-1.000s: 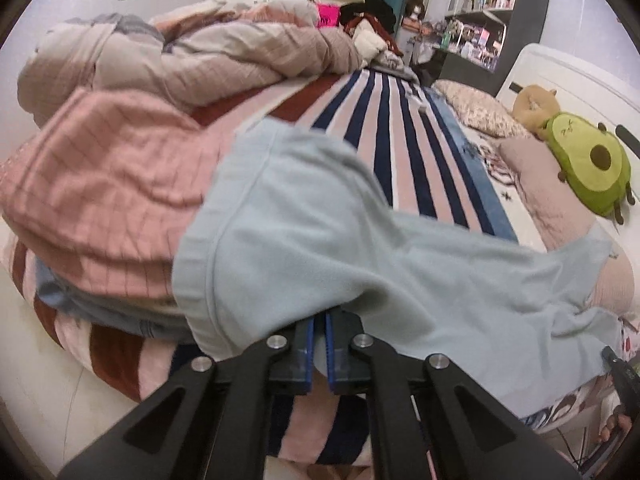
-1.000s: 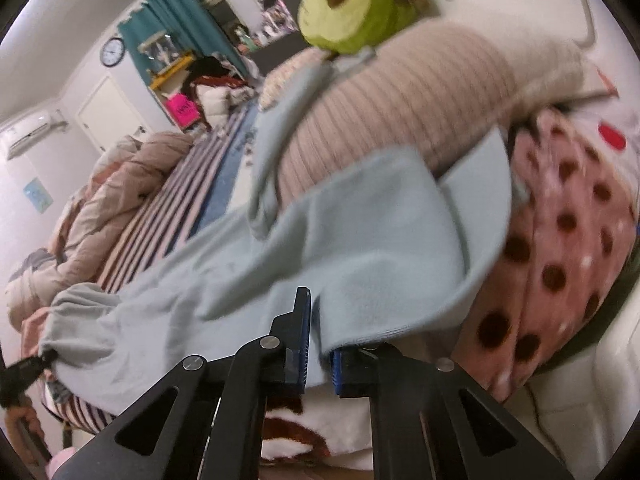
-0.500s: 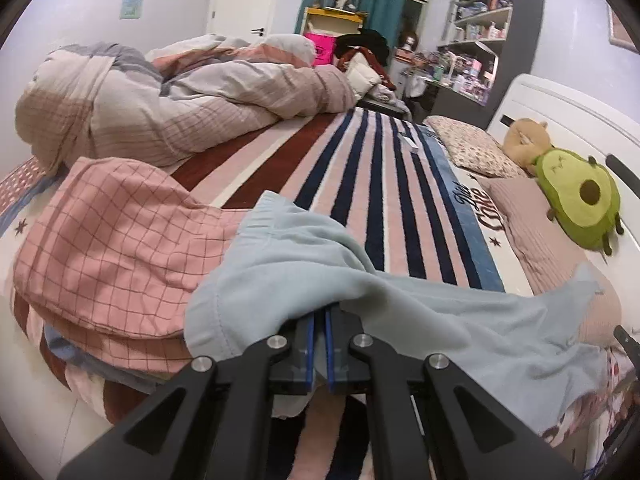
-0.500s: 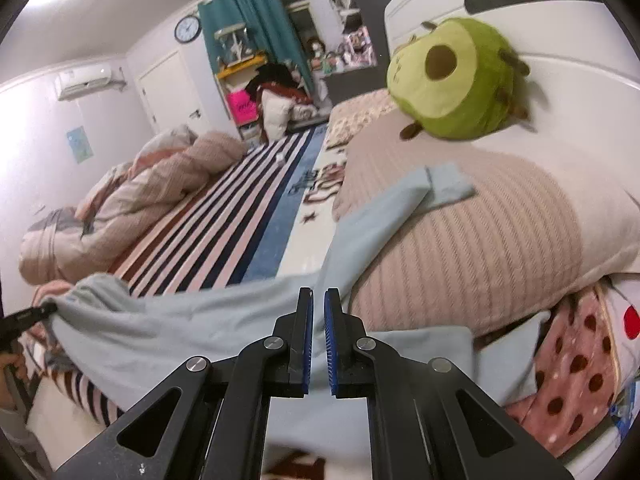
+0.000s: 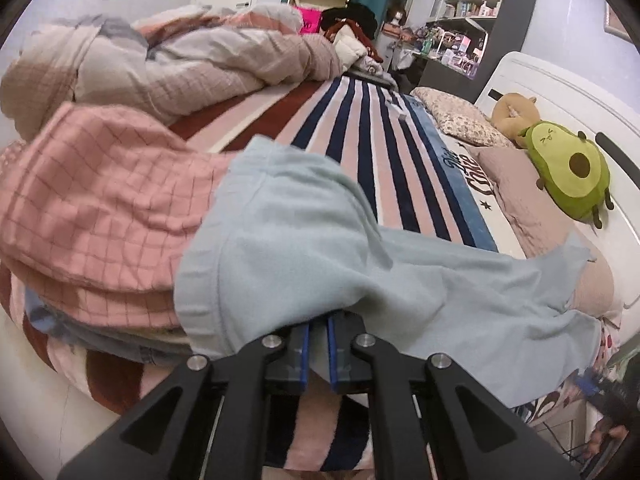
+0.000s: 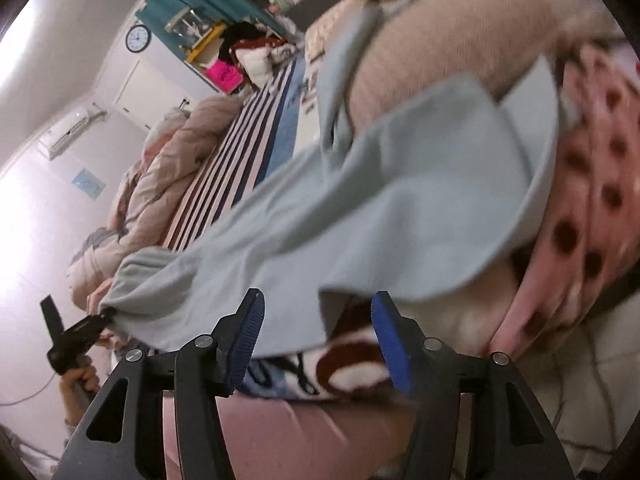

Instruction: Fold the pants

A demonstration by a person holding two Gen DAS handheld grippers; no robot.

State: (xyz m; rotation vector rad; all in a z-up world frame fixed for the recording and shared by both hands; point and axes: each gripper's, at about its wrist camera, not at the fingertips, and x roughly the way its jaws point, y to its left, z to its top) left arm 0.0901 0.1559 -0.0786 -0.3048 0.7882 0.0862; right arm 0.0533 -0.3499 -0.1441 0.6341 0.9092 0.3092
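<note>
Light blue pants [image 5: 304, 248] lie stretched across the striped bed, waist near the left, legs running right onto a beige pillow [image 5: 516, 192]. My left gripper [image 5: 317, 326] sits at the waistband with cloth pinched between its blue pads, jaws just starting to part. In the right wrist view the pants [image 6: 400, 200] spread from that left gripper [image 6: 102, 316], held by a hand, to the leg hems. My right gripper [image 6: 318, 320] is opening, jaws wide apart; the lower hem hangs just above and between the pads without being pressed. The other leg drapes over the pillow.
A pink checked cloth [image 5: 92, 200] and a bunched duvet [image 5: 180, 60] lie left of the waist. An avocado plush [image 5: 568, 172] rests by the white headboard. A pink dotted cushion [image 6: 592, 200] sits right of the hems. Shelves [image 5: 460, 20] stand at the far wall.
The right gripper was shut on the leg hem; its jaws now stand wide and the hem is loose. It swung down toward the bed edge. The left gripper keeps the waistband.
</note>
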